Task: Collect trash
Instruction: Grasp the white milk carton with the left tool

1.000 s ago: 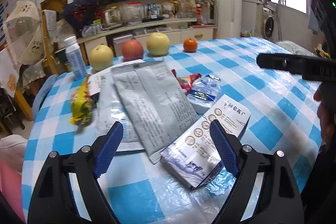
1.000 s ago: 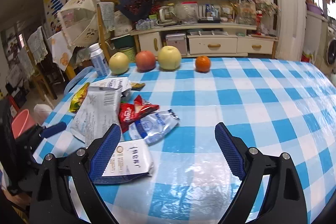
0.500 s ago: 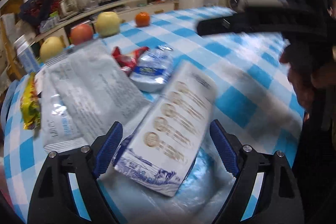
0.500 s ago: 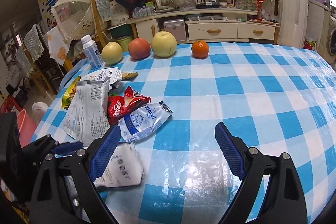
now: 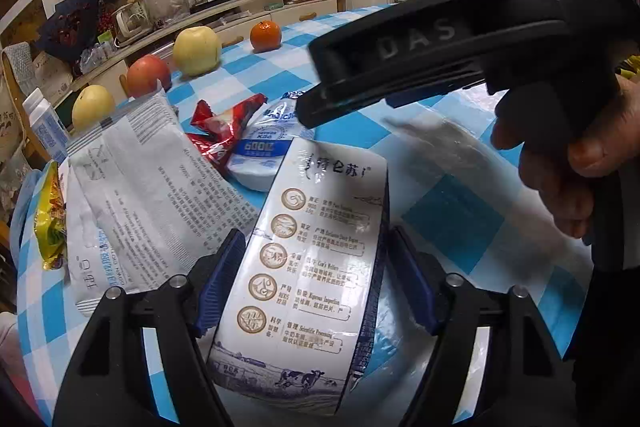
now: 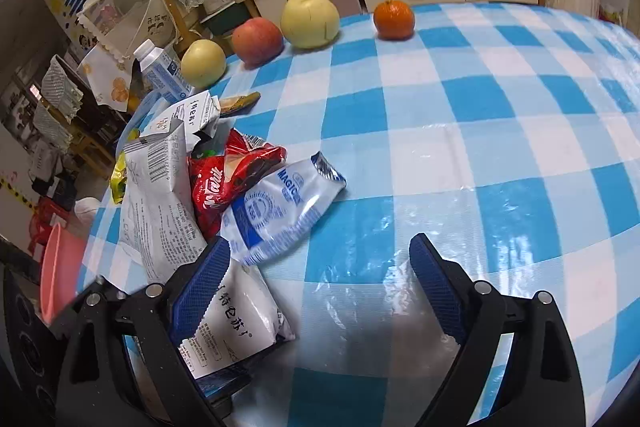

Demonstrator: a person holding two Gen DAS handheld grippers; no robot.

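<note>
Closing in on the white milk carton (image 5: 308, 267), your left claw (image 5: 316, 279) has just narrowed its jaws, and both blue pads sit against the carton's sides as it lies on the checked table (image 5: 460, 195). Your right claw (image 6: 320, 287) gapes wide over bare cloth, holding nothing. Beyond the carton lie a grey pouch (image 5: 160, 179), a red wrapper (image 5: 224, 127) and a blue-white packet (image 5: 264, 151); fruit lines the far edge.
</note>
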